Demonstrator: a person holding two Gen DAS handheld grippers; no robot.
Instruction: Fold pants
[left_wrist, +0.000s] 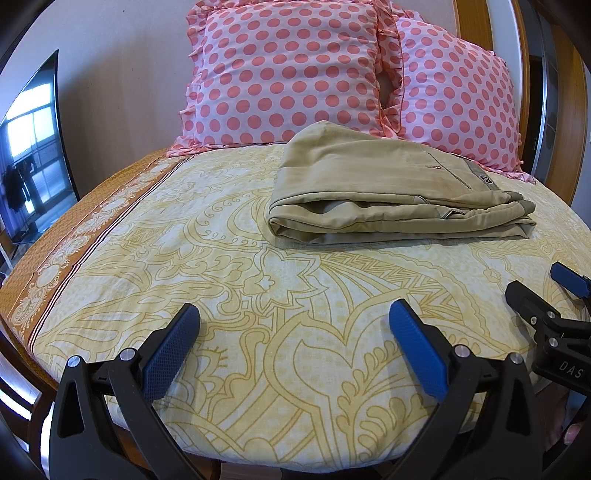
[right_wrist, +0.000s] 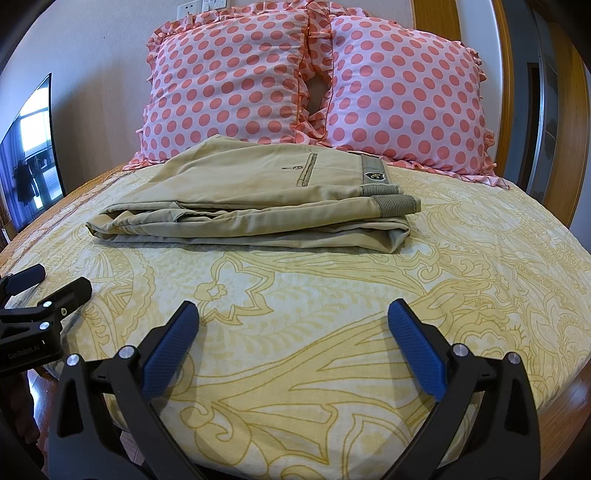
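Left claw (left_wrist: 293, 314) gapes wide, empty, low over the yellow paisley bedsheet (left_wrist: 258, 369) at 6 o'clock. Khaki pants (left_wrist: 388, 192) sit at about 1 o'clock in the left view, already folded into a flat stack on the bed, backed against two pink polka-dot pillows (left_wrist: 288, 70). Soft, light cotton, floppy; layers likely slide apart. Best hold probably the rounded fold edge at 9 o'clock or the striped waistband (right_wrist: 391, 205) at 3 o'clock, pinching all layers. Right claw (right_wrist: 293, 314) also wide, empty, well short of the pants.
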